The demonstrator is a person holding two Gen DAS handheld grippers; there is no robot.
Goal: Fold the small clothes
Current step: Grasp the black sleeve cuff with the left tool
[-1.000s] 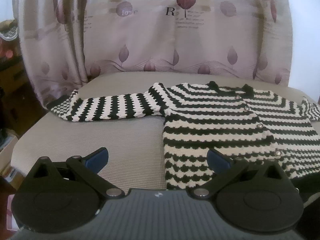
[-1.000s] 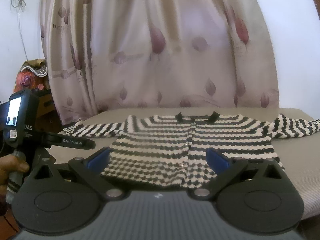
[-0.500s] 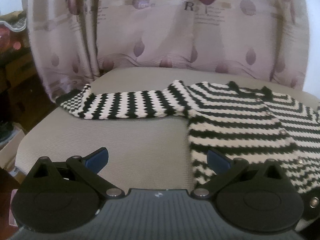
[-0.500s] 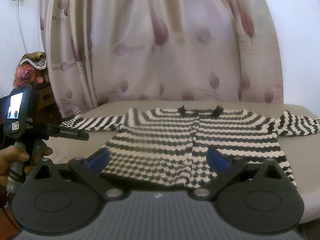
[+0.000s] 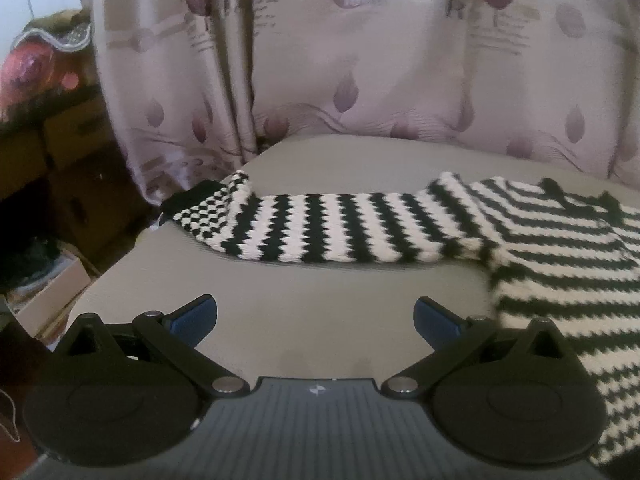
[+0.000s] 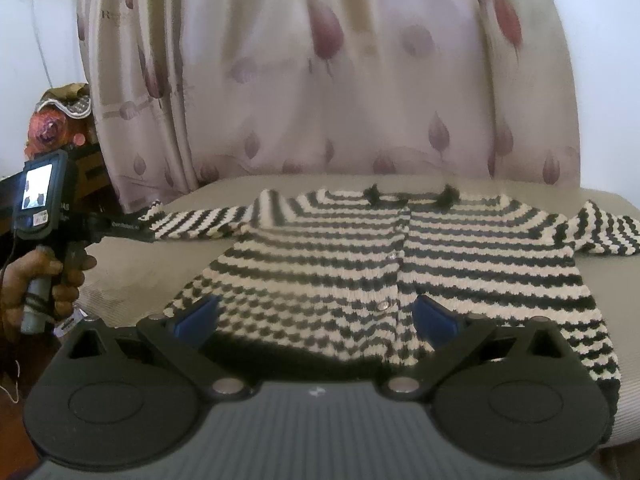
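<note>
**Left gripper swinging toward the outstretched sleeve**

Swinging leftward since a second ago, the left gripper [image 5: 315,318] is now facing the cardigan's sleeve [image 5: 320,228] rather than its buttoned front, and the sleeve is filling more of the left wrist view than before. Its blue fingertips [image 5: 194,316] are standing wide apart with nothing between them, hovering over bare grey cushion [image 5: 280,292] on the near side of the sleeve, not touching the knit.

The black-and-white striped cardigan [image 6: 384,264] is lying flat and spread open on the cushion, collar toward the patterned curtain [image 6: 320,80], both sleeves stretched out sideways from the body. The cuff of the sleeve nearest the left gripper is drooping over the cushion's edge.

The right gripper [image 6: 316,316] is sitting just before the cardigan's hem, its jaws likewise spread wide and holding nothing, with the button placket showing between them. From the right wrist view, the person's left hand [image 6: 36,280] is gripping the handle of the left gripper, well off to the left of the cardigan.
</note>
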